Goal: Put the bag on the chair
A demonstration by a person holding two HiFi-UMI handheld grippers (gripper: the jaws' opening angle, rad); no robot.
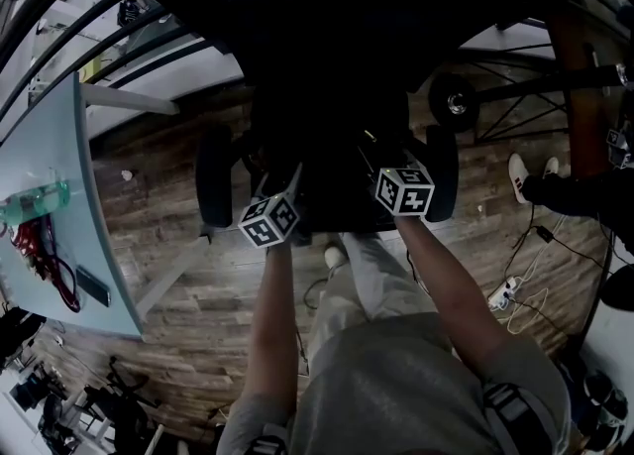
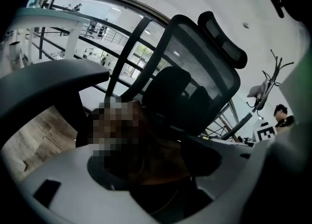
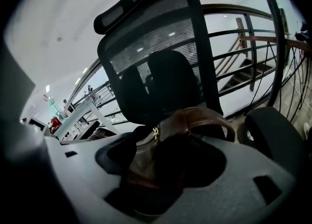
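The bag (image 3: 181, 123) seems to rest on the seat of the chair (image 3: 161, 42), near the backrest. The left gripper (image 1: 274, 185) and the right gripper (image 1: 388, 168) have their jaws wide apart around it, without pressing. If a jaw catches the strap when drawing back, the bag could be dragged off the near edge.

carrier: black mesh chair (image 3: 161, 37) | brown bag (image 3: 138, 162) is set on it | left: pale table (image 1: 69, 146), with bottle (image 1: 35, 203), red item (image 1: 35, 245) and phone (image 1: 94, 286) laid on it | wood floor (image 1: 198, 314) below
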